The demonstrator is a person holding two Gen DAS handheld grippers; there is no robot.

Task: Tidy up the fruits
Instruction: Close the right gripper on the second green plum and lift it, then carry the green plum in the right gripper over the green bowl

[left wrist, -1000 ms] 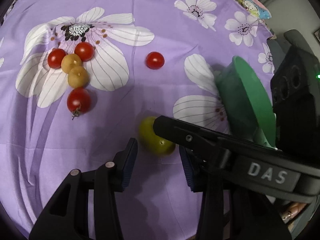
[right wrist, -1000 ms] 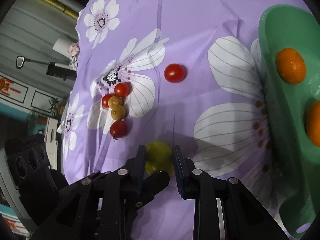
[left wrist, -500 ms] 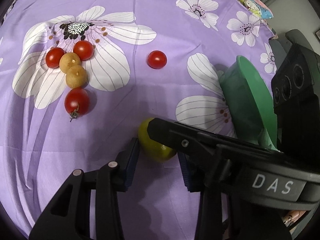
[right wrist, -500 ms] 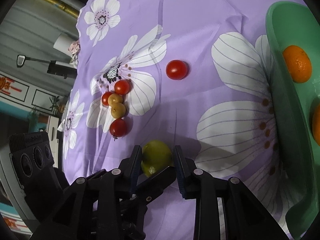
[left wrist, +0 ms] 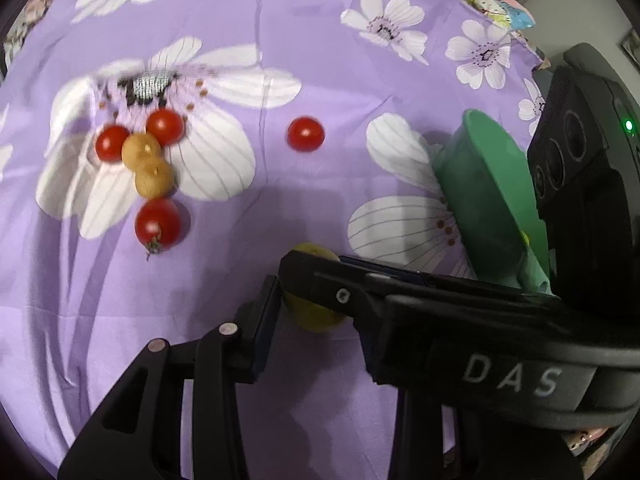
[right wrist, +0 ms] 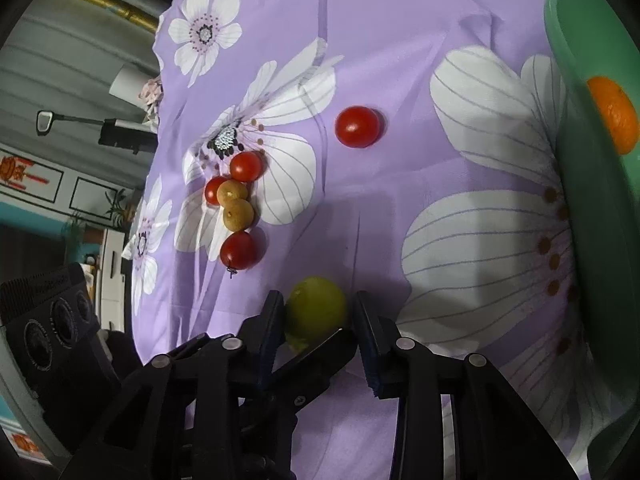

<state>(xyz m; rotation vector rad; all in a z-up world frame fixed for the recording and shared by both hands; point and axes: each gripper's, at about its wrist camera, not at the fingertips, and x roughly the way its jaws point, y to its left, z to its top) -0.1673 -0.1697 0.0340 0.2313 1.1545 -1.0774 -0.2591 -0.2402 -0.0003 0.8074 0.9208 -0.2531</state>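
A yellow-green round fruit (right wrist: pixel 317 308) lies on the purple flowered cloth. Both grippers straddle it. My right gripper (right wrist: pixel 320 320) is open with the fruit between its pads, the left pad close to it. My left gripper (left wrist: pixel 316 312) is open around the same fruit (left wrist: pixel 310 316), which the right gripper's finger partly hides. A lone red tomato (left wrist: pixel 305 133) lies further out. A cluster of three red tomatoes and two brown longans (left wrist: pixel 148 164) lies at the left. A green bowl (right wrist: pixel 592 140) at the right holds an orange (right wrist: pixel 614 114).
The green bowl also shows in the left wrist view (left wrist: pixel 492 200), tilted on its side edge from this angle. The cloth's far edge (left wrist: pixel 500 28) drops off at the back right. Room furniture (right wrist: pixel 80 140) shows beyond the cloth's left edge.
Both grippers have moved forward over the cloth toward the yellow-green fruit, so it now sits deeper between the pads. The other fruits have not moved.
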